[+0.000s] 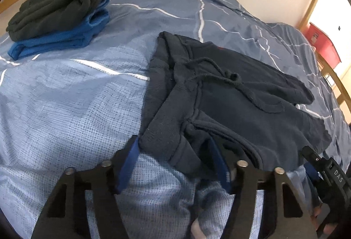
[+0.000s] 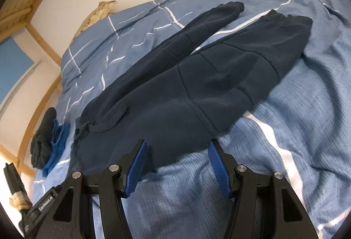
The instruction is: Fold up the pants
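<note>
In our left wrist view, the left hand-held gripper (image 1: 173, 162) sits at the waist end of the navy pants (image 1: 230, 103). Its jaws straddle the near corner of the waistband (image 1: 162, 140): the left pad lies just beside the band's outer edge and the right pad is partly under a fold of the cloth. We cannot tell whether the pads press on the fabric. Beyond this hand-held gripper and off to its left, a folded stack (image 1: 59, 17) rests on the bed (image 1: 65, 96), a dark grey garment on top of a bright blue one, well apart from the pants. Straight ahead of the jaws the drawstring (image 1: 219, 72) lies loose on the front of the pants.

In our right wrist view, the right hand-held gripper (image 2: 176, 164) stands with its jaws apart at the near edge of the pants (image 2: 186, 85), about where hip meets thigh. The hem of cloth lies between the blue pads, and they grip nothing that we can see. From here the pants lie flat with their long axis running away from this hand-held gripper, up and to the right: the waist is near and to its left, and the two leg cuffs (image 2: 285, 20) point to the far right. The legs part slightly toward the cuffs. The other hand-held gripper (image 2: 41, 206) shows at the lower left, just beside the waist end.
</note>
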### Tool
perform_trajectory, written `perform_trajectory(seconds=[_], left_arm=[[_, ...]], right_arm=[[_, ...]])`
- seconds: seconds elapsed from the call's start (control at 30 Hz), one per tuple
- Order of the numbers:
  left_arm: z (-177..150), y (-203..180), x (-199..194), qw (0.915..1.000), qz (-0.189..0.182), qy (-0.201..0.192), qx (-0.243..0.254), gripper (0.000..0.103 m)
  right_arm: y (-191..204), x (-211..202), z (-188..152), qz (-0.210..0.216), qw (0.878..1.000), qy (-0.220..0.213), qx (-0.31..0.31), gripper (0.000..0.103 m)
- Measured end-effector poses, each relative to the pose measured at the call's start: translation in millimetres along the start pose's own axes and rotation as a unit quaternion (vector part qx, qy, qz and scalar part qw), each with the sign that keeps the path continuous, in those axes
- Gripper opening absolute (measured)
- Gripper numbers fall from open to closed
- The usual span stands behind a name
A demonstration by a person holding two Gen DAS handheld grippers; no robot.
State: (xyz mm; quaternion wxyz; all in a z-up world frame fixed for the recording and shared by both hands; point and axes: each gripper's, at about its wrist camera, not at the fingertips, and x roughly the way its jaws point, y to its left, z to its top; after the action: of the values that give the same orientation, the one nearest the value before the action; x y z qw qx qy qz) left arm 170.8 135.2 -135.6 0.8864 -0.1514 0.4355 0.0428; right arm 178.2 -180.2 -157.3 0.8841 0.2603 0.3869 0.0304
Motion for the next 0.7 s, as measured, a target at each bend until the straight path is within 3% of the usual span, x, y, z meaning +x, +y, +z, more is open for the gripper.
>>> perform_trajectory(seconds=[0.03, 0.13, 0.17, 0.27, 0.53, 0.7], left_arm=[[1, 0, 0, 1.0000, 0.004, -0.001, -0.001, 0.048], [-2, -1, -5, 0.9999, 0.006, -0.008, 0.003, 0.036], [-3, -2, -7, 0.9999, 0.006, -0.011, 0.006, 0.035], [-4, -3, -14, 0.9998, 0.004, -0.017, 0.006, 0.030], [9, -10, -39, 0.9990, -0.010, -0.041, -0.012, 0.028], [28, -21, -51, 0.9986, -0.009, -0.051, 0.004, 0.028]], right_arm=[[1, 1, 1, 0.002, 1.000, 0.000, 0.000, 0.057], [0, 4, 2, 0.003, 1.000, 0.004, 0.000, 0.037], [0, 4, 2, 0.007, 1.000, 0.006, 0.000, 0.027], [0, 0, 2, 0.019, 1.000, 0.009, -0.003, 0.016], [19, -30, 17, 0.035, 0.998, -0.031, -0.047, 0.009], [38, -43, 43, 0.046, 0.994, -0.062, -0.077, 0.008]])
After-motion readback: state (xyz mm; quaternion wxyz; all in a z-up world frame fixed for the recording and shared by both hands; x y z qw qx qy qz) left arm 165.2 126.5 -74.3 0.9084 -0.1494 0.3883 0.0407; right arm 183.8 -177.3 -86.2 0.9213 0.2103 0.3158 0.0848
